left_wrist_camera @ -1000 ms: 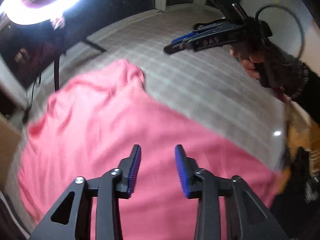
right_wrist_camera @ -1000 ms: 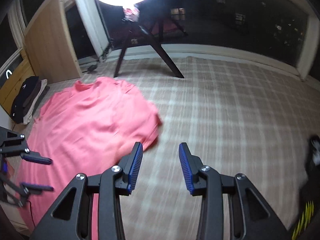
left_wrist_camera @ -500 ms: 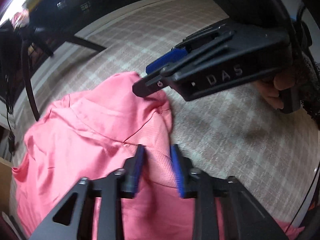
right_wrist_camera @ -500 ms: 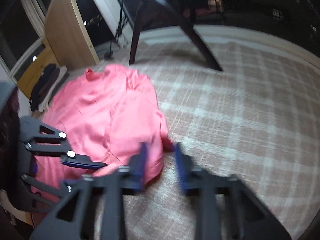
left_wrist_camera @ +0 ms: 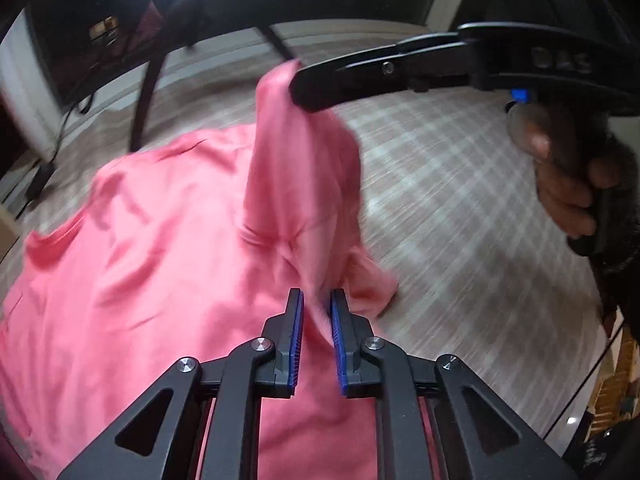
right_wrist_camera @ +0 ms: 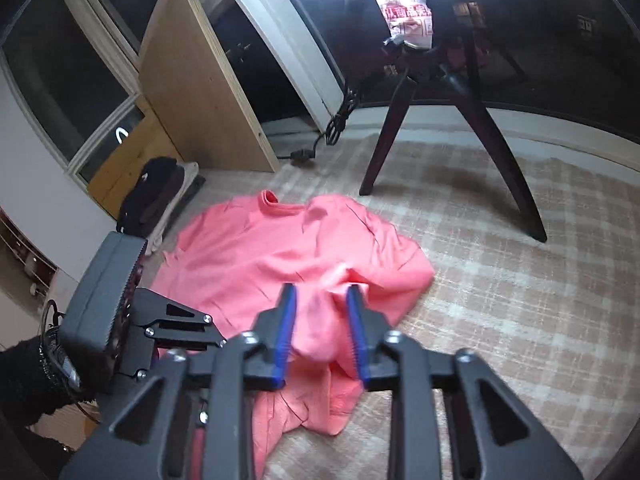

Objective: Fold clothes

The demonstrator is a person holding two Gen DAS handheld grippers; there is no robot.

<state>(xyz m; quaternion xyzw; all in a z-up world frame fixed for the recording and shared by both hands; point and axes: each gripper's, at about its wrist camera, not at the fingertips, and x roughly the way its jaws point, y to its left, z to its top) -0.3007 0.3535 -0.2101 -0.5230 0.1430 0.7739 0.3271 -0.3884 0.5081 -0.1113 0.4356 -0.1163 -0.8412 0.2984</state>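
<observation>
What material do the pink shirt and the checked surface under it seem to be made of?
Pink shirt: probably a thin, soft knit, matte with slight sheen; it drapes and creases loosely. Checked surface: apparently woven cloth or carpet, matte, beige with pale woven lines; blur hides its weave.

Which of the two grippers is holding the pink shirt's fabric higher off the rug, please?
The right gripper: it lifts a peak of the pink shirt; the left gripper pinches lower.
</observation>
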